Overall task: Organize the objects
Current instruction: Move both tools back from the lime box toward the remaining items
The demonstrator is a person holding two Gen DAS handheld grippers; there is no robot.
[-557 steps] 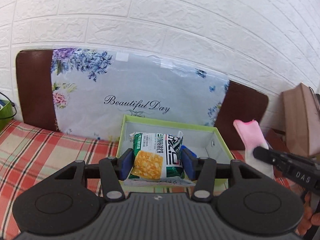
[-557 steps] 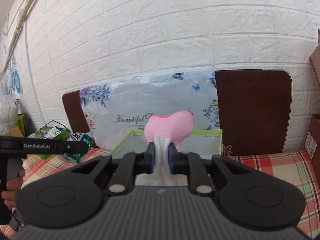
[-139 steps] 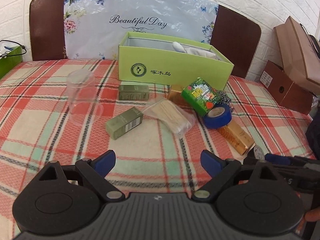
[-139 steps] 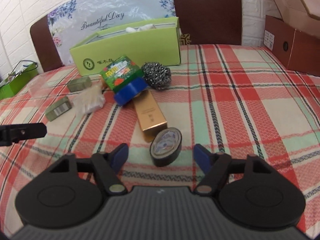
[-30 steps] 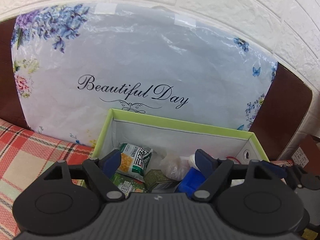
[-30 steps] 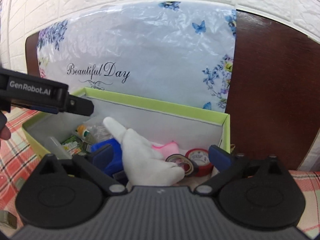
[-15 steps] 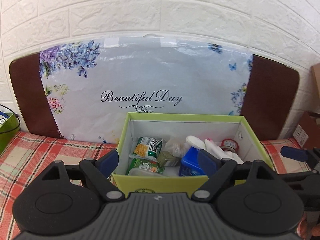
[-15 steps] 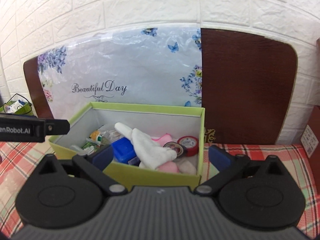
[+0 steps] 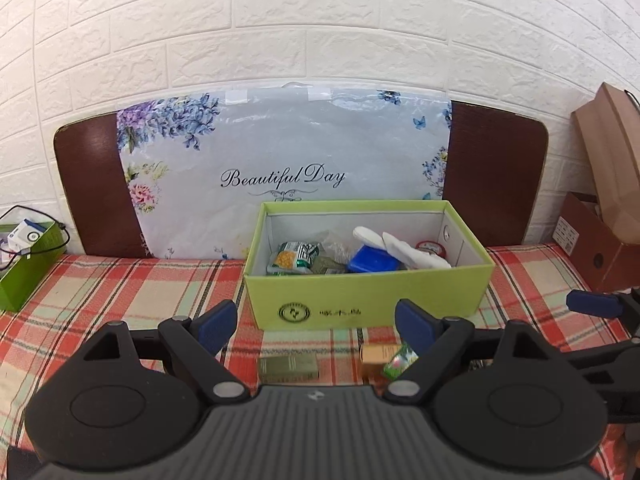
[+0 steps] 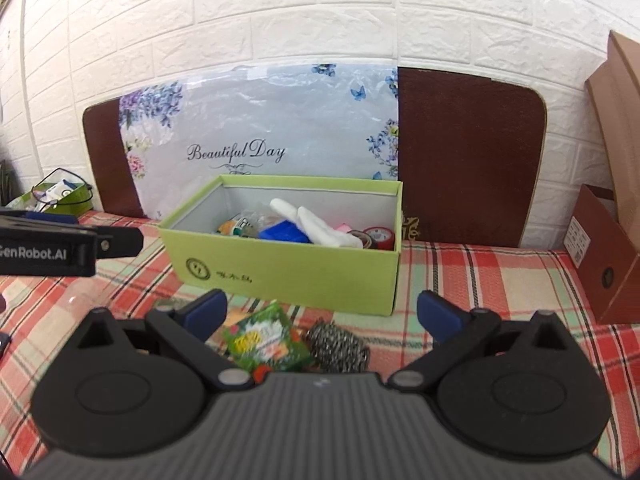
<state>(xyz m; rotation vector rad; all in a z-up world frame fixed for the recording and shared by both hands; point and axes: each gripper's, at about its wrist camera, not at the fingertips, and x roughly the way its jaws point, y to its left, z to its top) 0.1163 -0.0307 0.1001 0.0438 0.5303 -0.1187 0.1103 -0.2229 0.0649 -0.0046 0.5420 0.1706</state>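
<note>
Landmark: the green box (image 9: 366,296), open-topped, on the plaid tablecloth (image 9: 120,284) against the floral panel (image 9: 280,152). Inside it, left to right: snack packet (image 9: 295,257), blue tape roll (image 9: 372,260), white cloth (image 9: 404,250), red tape roll (image 10: 380,236).

In front of the box: olive carton (image 9: 288,366), green packet (image 10: 266,340), steel scourer (image 10: 338,346).

Left gripper (image 9: 316,326): fingers wide, nothing between them. Right gripper (image 10: 322,314): fingers wide, nothing gripped.
</note>
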